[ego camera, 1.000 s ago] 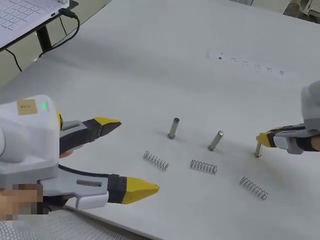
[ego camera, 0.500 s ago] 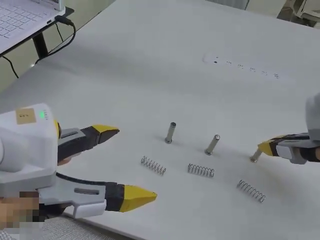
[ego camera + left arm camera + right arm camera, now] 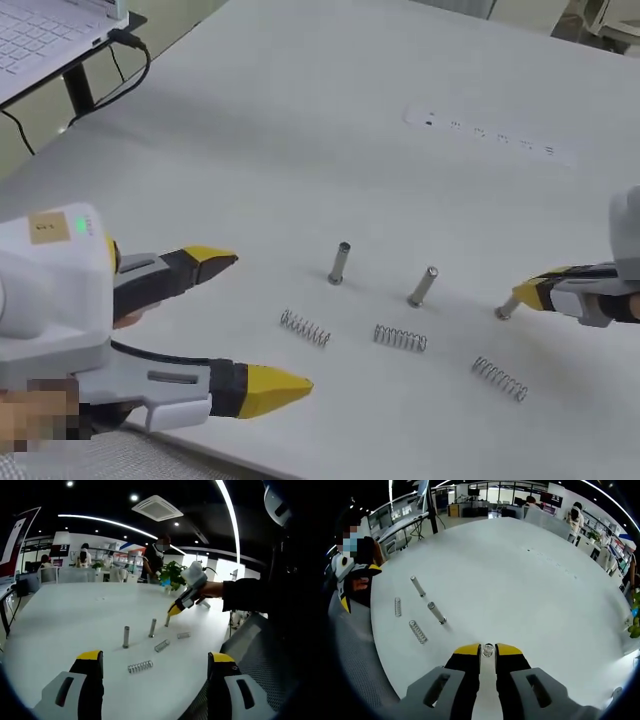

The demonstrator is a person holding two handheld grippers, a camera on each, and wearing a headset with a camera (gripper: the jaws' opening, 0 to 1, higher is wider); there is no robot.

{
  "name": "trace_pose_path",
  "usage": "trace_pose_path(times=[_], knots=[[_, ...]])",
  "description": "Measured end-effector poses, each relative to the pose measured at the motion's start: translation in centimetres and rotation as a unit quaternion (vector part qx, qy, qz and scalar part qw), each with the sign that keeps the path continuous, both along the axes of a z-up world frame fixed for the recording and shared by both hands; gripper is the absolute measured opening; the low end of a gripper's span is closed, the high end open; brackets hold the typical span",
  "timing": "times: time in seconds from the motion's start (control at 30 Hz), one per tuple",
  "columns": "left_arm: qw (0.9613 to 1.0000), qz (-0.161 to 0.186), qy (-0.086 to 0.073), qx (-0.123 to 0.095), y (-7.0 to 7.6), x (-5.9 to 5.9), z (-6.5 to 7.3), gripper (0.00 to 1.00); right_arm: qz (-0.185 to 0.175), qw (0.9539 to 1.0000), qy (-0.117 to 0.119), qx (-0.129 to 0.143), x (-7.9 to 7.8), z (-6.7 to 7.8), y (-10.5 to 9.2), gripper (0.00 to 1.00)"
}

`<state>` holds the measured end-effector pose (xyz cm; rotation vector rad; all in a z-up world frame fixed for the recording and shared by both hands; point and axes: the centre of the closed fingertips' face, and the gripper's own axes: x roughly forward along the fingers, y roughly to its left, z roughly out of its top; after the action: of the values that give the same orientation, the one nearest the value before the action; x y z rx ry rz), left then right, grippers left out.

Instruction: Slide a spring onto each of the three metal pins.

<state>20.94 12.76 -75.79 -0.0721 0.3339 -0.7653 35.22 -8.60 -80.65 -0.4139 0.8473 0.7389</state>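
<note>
The right claw (image 3: 522, 293) is pressed together on the head of the right-hand silver metal pin (image 3: 505, 311). That pin leans with its foot on the white bench (image 3: 300, 130) and its top toward 2 o'clock, into the jaws. The left claw (image 3: 255, 320) hangs spread wide, holding nothing, with its mouth facing 3 o'clock in the head view.

The coming move, as I judge it, turns on the left-hand coiled wire spring (image 3: 305, 328). It lies flat on the bench at 3 o'clock from the left claw's mouth, near, with nothing between. Its long axis runs from 10 to 4 o'clock, close to the line along which those jaws would shut, so the hand probably needs a turn to close across the coil rather than endwise. The left claw is the nearer one; the right is well apart and occupied.

The middle coiled wire spring (image 3: 400, 338) and the right-hand coiled wire spring (image 3: 498, 378) lie flat too, the latter at 7 o'clock from the right claw. The left-hand silver metal pin (image 3: 340, 262) and the middle silver metal pin (image 3: 423, 285) stand bare, so no spring is on yet.

A second ago the right-hand pin stood nearly upright; now it tips further toward its claw. The left claw's spread and the springs look unchanged.
</note>
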Motion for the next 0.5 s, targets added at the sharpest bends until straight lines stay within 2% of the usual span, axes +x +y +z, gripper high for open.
trace_pose_path(times=[0.1, 0.3, 0.43, 0.5], knots=[[1.0, 0.0, -0.001, -0.002, 0.0, 0.0, 0.1, 0.83, 0.001, 1.0, -0.005, -0.006, -0.3, 0.2, -0.3, 0.11], [1.0, 0.0, -0.002, -0.004, 0.0, 0.0, 0.1, 0.83, -0.002, 0.9998, -0.017, -0.008, -1.7, 1.8, -1.4, 0.11], [1.0, -0.003, -0.003, -0.003, -0.1, 0.0, 0.1, 0.83, 0.025, 0.9996, -0.005, -0.014, -3.1, 1.9, -1.2, 0.13], [1.0, -0.003, -0.003, -0.003, -0.1, 0.0, 0.1, 0.83, 0.046, 0.9989, 0.007, -0.006, -4.0, 1.8, -0.3, 0.15]])
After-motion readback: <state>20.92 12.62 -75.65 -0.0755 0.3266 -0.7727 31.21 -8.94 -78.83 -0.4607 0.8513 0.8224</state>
